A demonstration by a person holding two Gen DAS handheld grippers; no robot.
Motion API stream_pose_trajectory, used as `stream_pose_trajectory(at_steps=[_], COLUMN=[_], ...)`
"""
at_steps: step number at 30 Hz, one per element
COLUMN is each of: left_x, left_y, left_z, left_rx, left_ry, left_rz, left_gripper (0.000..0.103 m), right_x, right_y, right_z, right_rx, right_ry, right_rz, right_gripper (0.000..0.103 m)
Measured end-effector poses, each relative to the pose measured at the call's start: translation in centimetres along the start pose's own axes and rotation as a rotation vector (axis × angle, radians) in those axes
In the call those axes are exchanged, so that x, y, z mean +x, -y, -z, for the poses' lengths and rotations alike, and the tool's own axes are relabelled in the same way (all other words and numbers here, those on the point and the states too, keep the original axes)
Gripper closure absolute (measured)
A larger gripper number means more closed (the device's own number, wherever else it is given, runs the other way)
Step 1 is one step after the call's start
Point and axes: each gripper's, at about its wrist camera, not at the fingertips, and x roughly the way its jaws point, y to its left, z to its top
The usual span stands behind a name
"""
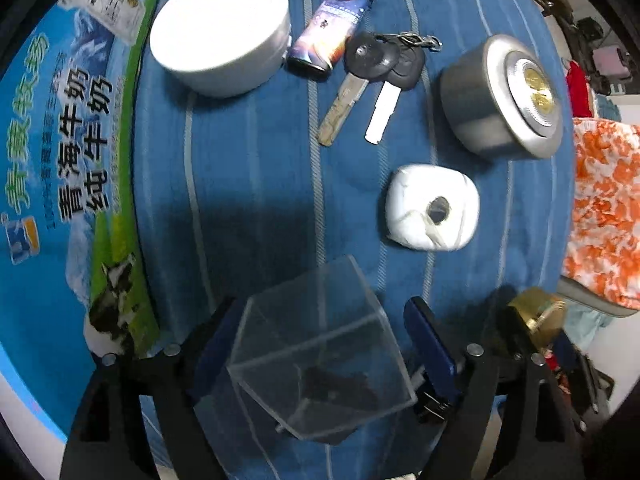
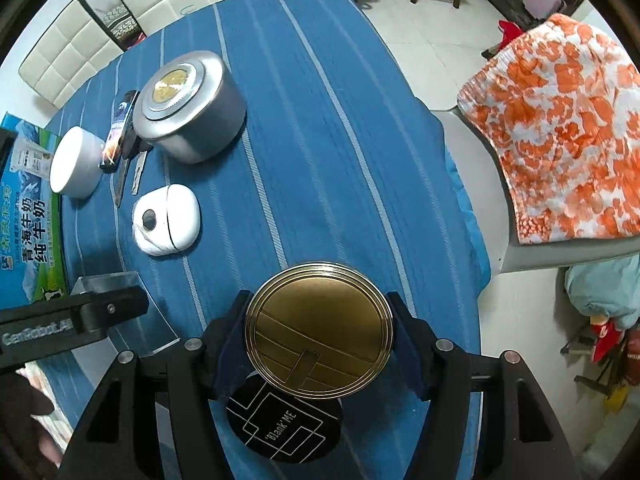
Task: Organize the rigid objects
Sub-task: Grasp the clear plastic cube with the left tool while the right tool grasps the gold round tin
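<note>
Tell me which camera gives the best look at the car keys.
The left wrist view. There the car keys lie in full sight on the blue cloth, both black heads, both blades and the ring visible. In the right wrist view they are small and far off, mostly hidden behind the lighter and the silver tin.

Rigid odds and ends on the blue striped counter

A clear plastic box (image 1: 320,344) sits tilted between one set of jaws; a round gold tin (image 2: 319,330) sits between the other, above a black disc (image 2: 284,426). Farther off lie a white round container (image 1: 220,30), a lighter (image 1: 332,26), two keys (image 1: 372,80), a silver tin (image 1: 500,96) and a white case (image 1: 432,206).
</note>
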Motion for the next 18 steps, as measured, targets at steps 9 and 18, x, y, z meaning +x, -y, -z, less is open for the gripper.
stream_pose_trajectory(at_steps=[9,18], left_x=[1.0,-3.1], left_y=[2.5,3.5], left_z=[3.1,6.8], left_rx=[0.046,0.109], left_ry=[0.045,0.149], left_rz=[-0.054,-0.046], left_gripper=[0.032,0.039], right_x=[-0.6,-3.3], right_y=[0.0,-0.9], right_z=[0.6,1.1], right_rx=[-0.022,-0.052], right_ry=[0.014,0.065], right_rz=[0.015,-0.004], right_gripper=[0.036,0.036])
